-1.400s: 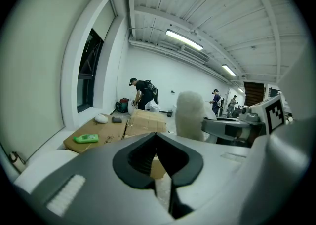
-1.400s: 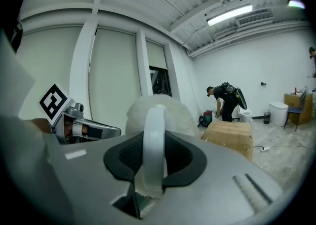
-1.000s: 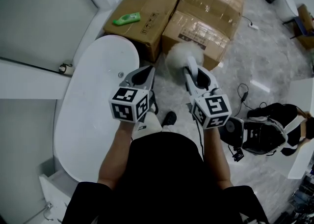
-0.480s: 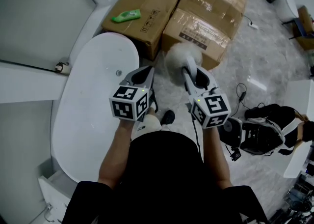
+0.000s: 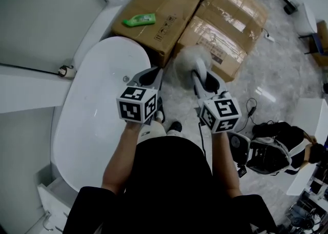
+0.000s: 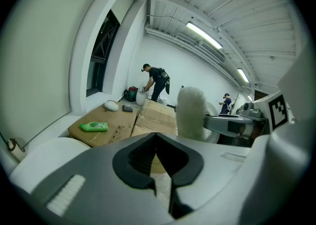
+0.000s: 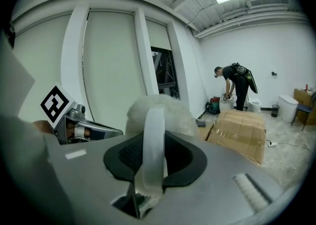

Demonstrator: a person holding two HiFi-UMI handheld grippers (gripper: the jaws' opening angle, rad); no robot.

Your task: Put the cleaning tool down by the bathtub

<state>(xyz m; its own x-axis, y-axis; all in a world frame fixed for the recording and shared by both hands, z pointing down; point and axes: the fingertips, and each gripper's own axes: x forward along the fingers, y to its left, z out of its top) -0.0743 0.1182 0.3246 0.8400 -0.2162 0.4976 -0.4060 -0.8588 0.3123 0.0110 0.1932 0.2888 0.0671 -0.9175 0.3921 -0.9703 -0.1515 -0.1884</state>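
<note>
My right gripper (image 5: 200,76) clamps the cleaning tool (image 5: 185,59); my left gripper (image 5: 149,76) is closed, empty. Advise lowering beside the bathtub (image 5: 92,117) before releasing.

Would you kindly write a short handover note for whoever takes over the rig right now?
Left tool: shut, empty, held near the bathtub rim.
Right tool: shut on the handle of the duster, whose fluffy head is in the air above the floor, between the tub's end and the cardboard boxes.
Done: duster in hand next to the tub.
Left: lower it to the floor by the bathtub and open the jaws.
</note>
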